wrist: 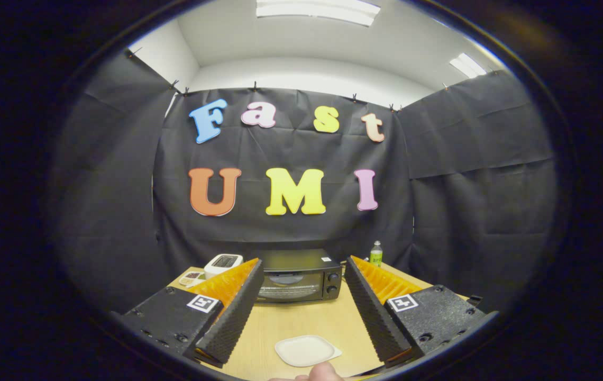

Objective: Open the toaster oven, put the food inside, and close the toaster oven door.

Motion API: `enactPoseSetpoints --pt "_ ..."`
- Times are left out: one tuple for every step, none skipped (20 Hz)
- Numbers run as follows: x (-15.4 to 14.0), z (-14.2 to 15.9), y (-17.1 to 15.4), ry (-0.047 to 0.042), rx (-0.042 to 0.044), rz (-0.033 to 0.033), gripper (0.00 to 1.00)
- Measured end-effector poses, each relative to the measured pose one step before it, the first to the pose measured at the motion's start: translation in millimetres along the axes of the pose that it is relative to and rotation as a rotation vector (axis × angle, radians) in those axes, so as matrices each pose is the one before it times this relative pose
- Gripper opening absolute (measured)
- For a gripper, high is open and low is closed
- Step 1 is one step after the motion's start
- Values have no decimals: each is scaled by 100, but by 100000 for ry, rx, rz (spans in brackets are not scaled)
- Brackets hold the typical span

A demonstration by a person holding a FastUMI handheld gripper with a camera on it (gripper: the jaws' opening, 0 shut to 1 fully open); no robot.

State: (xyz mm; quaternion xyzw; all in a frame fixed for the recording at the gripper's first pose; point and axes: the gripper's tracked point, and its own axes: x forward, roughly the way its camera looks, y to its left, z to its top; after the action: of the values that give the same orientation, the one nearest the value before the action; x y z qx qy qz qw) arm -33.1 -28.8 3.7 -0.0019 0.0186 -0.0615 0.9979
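Gripper: one two-finger gripper is seen, its fingers spread wide apart and held above the table, with nothing gripped between them.
Fingers: two ridged fingers are counted, each carrying one square printed marker on its base block.
Toaster oven: one black, box-shaped toaster oven with a glass door is placed at the far side of the table, beyond the fingers and framed between their tips; its door is seen closed.
Oven knobs: two round dark knobs are counted on the oven's right-hand panel, one above the other.
Plate: one white, flat, rounded-square plate is laid on the table between the fingers, near their bases; whether any food is on it cannot be told.
Table: one light wooden table is seen bearing everything.
Scale: one white device with a dark display is set just left of the oven.
Small dish: one pale dish with dark contents is placed left of the white device; its contents cannot be identified.
Bottle: one small green bottle with a white cap is stood upright, right of the oven.
Person: one fingertip is seen just nearer than the plate.
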Motion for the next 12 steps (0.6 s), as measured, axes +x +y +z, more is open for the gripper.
enactPoseSetpoints --pt "109 123 186 364 -531 235 100" --pt "82 -39 380 813 -778 586 100" --pt "-32 -95 519 1051 -869 894 100" --pt "-71 36 313 290 -435 725 100" --pt "6 232 407 -250 101 591 100" --pt "-65 183 210 -240 534 355 100" --pt "-60 -55 152 174 1100 595 100" --pt "-10 -20 260 394 1066 810 100" --pt "290 -95 130 497 847 655 100" --pt "-51 206 121 -498 729 672 100" --pt "-222 293 215 -514 571 701 100" --pt "31 17 126 7 449 618 100"
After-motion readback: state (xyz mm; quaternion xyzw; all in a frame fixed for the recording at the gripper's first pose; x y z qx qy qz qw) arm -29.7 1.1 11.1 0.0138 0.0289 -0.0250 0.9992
